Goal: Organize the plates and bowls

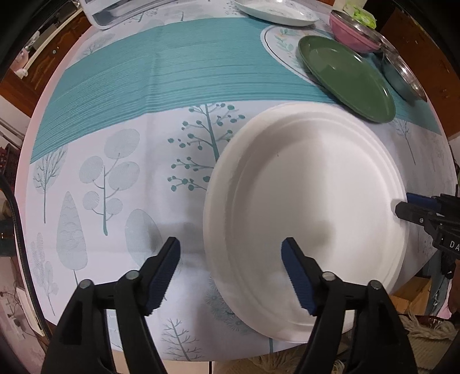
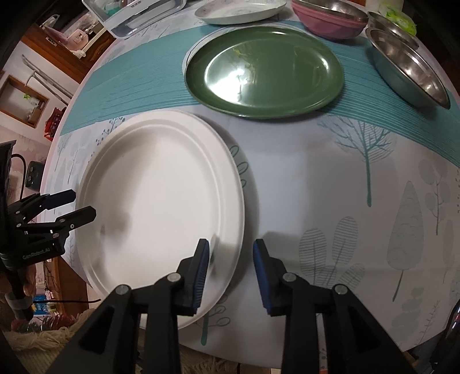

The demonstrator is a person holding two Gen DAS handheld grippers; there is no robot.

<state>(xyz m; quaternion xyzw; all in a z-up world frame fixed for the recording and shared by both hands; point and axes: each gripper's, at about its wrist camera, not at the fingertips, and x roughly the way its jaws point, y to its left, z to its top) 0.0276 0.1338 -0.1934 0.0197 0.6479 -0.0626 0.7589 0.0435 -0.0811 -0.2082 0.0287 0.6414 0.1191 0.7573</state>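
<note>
A large white plate (image 1: pixel 304 218) lies near the table's front edge; it also shows in the right wrist view (image 2: pixel 161 207). My left gripper (image 1: pixel 230 259) is open, its jaws on either side of the plate's left rim. My right gripper (image 2: pixel 231 260) is open, its jaws on either side of the plate's right rim. A green plate (image 2: pixel 264 72) lies behind on a patterned plate (image 1: pixel 279 40). A pink bowl (image 2: pixel 330 20) holding a steel bowl, and more steel bowls (image 2: pixel 411 69), stand at the back right.
A white patterned plate (image 2: pixel 235 11) and a white tray (image 2: pixel 135 14) stand at the back. The round table (image 1: pixel 115 161) has a tree-print cloth with a teal band. A green packet (image 2: pixel 401 15) lies at the far right.
</note>
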